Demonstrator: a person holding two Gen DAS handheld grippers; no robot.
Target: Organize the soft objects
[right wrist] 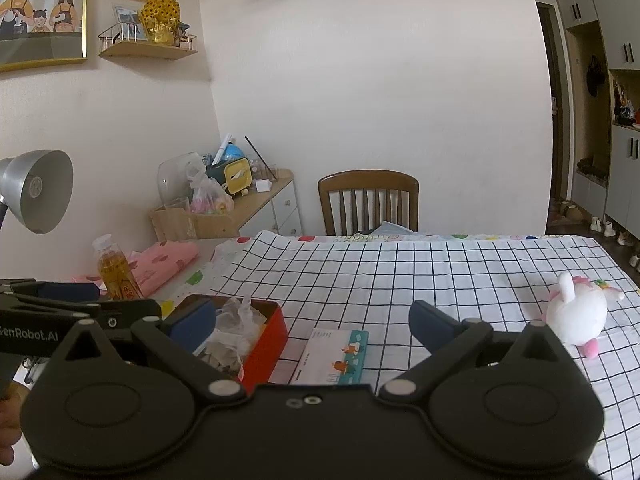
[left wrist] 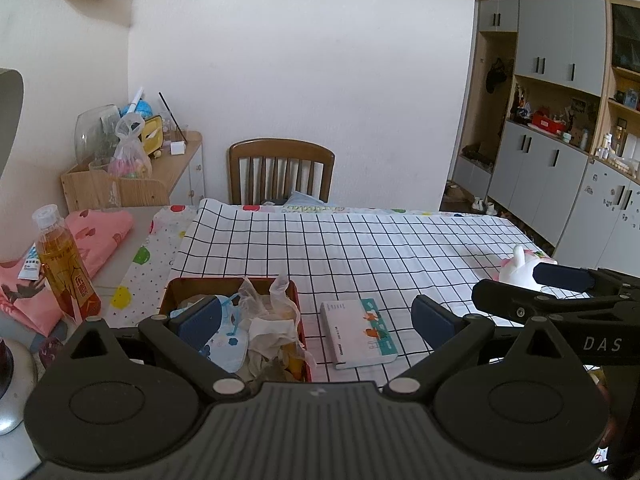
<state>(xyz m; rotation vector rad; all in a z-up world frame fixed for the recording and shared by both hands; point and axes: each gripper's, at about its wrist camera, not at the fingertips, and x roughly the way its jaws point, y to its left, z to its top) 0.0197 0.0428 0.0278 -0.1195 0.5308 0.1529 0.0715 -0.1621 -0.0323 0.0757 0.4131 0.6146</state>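
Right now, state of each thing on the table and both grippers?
left gripper: open, empty
right gripper: open, empty
red box: no lid on, stuffed with crumpled bags and paper
plush toy: lying on the checked cloth, untouched
book: closed, flat
drink bottle: upright, capped
pink cloth: folded

We hold our left gripper [left wrist: 316, 320] level, its blue-padded fingers [left wrist: 198, 320] spread wide with nothing between them. Our right gripper [right wrist: 314, 320] sits just to its right at about the same height, fingers [right wrist: 432, 326] equally wide apart and empty. Each gripper shows at the edge of the other's view. A bit of our hand [right wrist: 10, 424] shows behind the left gripper.
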